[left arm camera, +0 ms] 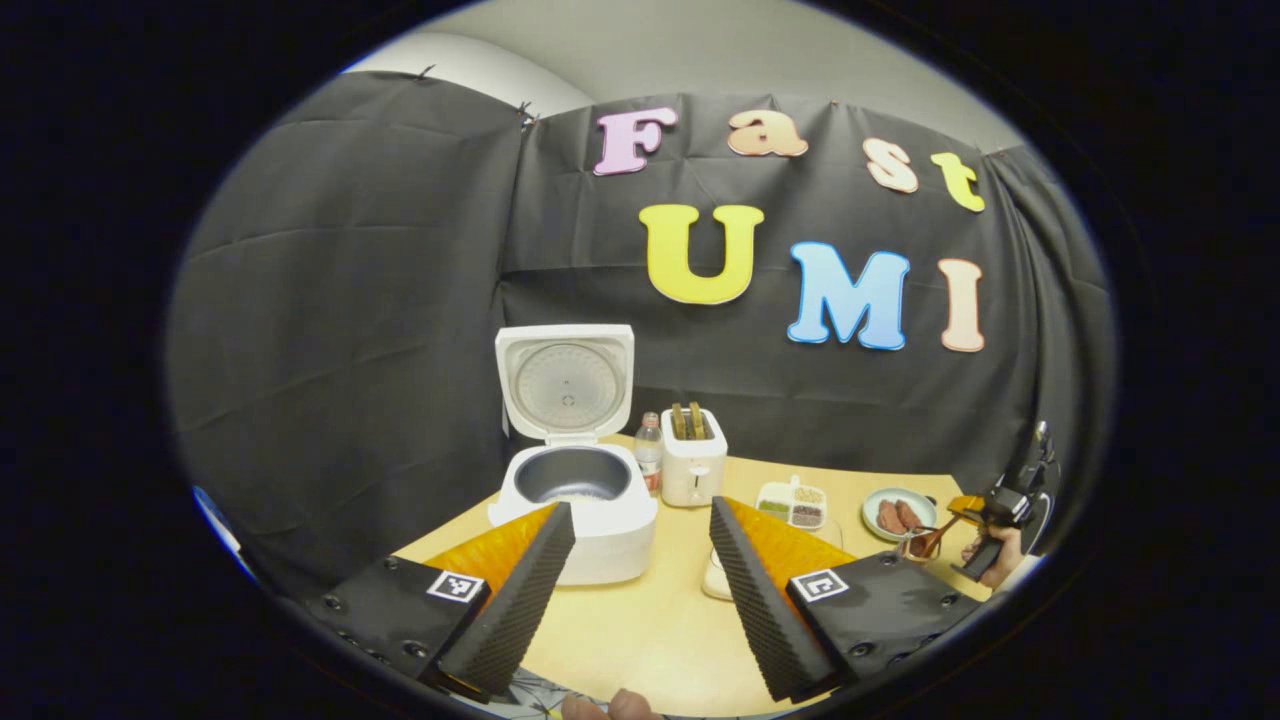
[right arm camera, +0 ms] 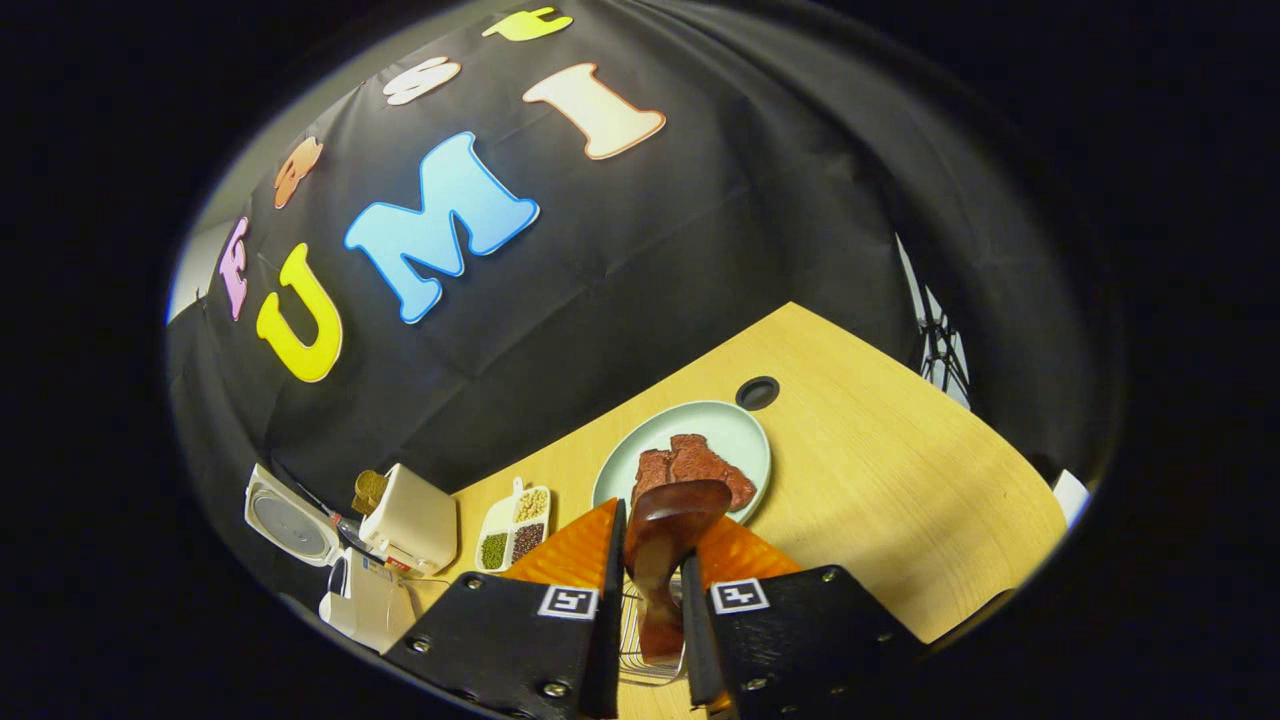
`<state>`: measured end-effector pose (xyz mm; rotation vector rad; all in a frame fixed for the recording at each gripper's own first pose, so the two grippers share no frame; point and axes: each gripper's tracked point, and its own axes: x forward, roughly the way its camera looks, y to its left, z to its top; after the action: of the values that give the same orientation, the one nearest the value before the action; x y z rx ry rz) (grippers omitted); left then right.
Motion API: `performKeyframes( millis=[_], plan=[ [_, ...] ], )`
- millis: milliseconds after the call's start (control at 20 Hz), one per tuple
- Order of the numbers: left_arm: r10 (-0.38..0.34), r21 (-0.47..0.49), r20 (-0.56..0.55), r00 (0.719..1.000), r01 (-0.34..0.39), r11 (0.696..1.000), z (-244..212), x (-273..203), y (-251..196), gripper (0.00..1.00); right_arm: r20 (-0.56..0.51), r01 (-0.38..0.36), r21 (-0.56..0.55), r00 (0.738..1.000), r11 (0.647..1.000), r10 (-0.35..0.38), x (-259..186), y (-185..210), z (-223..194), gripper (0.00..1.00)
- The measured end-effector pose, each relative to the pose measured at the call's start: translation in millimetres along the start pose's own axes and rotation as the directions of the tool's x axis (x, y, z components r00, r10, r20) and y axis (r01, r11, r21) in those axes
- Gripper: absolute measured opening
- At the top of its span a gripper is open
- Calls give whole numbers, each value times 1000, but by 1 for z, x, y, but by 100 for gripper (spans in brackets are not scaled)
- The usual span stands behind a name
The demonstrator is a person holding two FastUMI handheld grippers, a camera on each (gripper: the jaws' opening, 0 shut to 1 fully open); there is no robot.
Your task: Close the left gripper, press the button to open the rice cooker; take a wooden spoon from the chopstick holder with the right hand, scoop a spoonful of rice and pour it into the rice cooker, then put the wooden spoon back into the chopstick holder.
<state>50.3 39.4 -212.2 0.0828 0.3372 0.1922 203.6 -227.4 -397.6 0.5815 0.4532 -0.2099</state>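
Note:
The white rice cooker [left arm camera: 578, 500] stands open with its lid [left arm camera: 567, 385] upright and the dark inner pot showing. My left gripper [left arm camera: 640, 510] hangs open in front of it, fingers wide apart and holding nothing. In the right gripper view the cooker [right arm camera: 365, 600] sits at the lower left. My right gripper [right arm camera: 655, 548] is shut on the dark wooden spoon [right arm camera: 668, 530], bowl end up, its handle reaching down into the wire chopstick holder [right arm camera: 650, 640]. At the far right of the left gripper view a hand holds the right gripper [left arm camera: 985, 515] by the spoon [left arm camera: 928, 543].
A white toaster [left arm camera: 693, 458], a bottle [left arm camera: 650, 450], a divided dish of beans [left arm camera: 793, 503] and a plate of meat [left arm camera: 898, 515] line the back of the wooden table [left arm camera: 650, 630]. A white container [left arm camera: 714, 578] is half hidden behind my left gripper's finger. A cable hole [right arm camera: 757, 392] lies beyond the plate [right arm camera: 735, 430].

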Motion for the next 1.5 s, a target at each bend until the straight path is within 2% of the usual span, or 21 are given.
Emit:
performKeyframes(
  millis=[50, 100, 150, 300, 350, 500, 650, 800, 950, 1050, 1150, 1300, 1400, 1500],
  plan=[
    [-2, -5, 7, 1000, 2, 1000, 2, 0, -1, 97, -11, 3, 4, 1000, 1000, -3, -8, -3, -2, 41],
    [-8, -12, 11, 1000, 9, 1000, 4, 0, -3, 97, -16, 25, -2, 1000, 1000, -25, -14, -9, -1, 48],
    [-11, -19, 15, 1000, 12, 1000, 5, 1, -3, 97, 0, 38, -11, 999, 999, -38, -21, -14, 2, 61],
    [-24, -38, 37, 999, 25, 999, 11, 1, -8, 95, 68, 108, -33, 992, 994, -106, -52, -32, 18, 75],
    [-28, -41, 51, 998, 30, 999, 16, 0, -9, 94, 88, 126, -34, 989, 991, -123, -67, -36, 23, 84],
    [-42, -34, 106, 994, 46, 998, 36, 0, -10, 94, 131, 113, -17, 985, 993, -110, -122, -28, 33, 84],
    [-52, -42, 146, 988, 59, 997, 52, 6, -5, 94, 246, 125, -103, 965, 987, -96, -185, -9, 45, 86],
    [-59, -64, 192, 980, 72, 995, 71, 14, 4, 94, 280, 75, -204, 960, 976, -16, -223, 39, 37, 86],
    [-79, -90, 216, 973, 100, 991, 84, 30, 19, 94, 264, 32, -238, 964, 971, 33, -246, 83, 28, 86],
    [-92, -98, 220, 971, 115, 989, 88, 46, 33, 94, 345, 30, -225, 937, 974, 51, -266, 111, 42, 86],
    [-105, -104, 237, 966, 133, 986, 94, 57, 50, 94, 405, 74, -236, 914, 969, 29, -277, 128, 48, 86],
    [-140, -85, 243, 960, 165, 983, 97, 76, 73, 94, 506, 216, -283, 861, 934, -46, -304, 137, 50, 86],
    [-168, -78, 249, 954, 192, 978, 100, 92, 88, 93, 555, 314, -321, 827, 894, -91, -327, 144, 45, 86],
    [-194, -77, 262, 945, 221, 972, 104, 107, 99, 94, 598, 367, -395, 799, 842, -67, -347, 169, 35, 86]
  ],
)
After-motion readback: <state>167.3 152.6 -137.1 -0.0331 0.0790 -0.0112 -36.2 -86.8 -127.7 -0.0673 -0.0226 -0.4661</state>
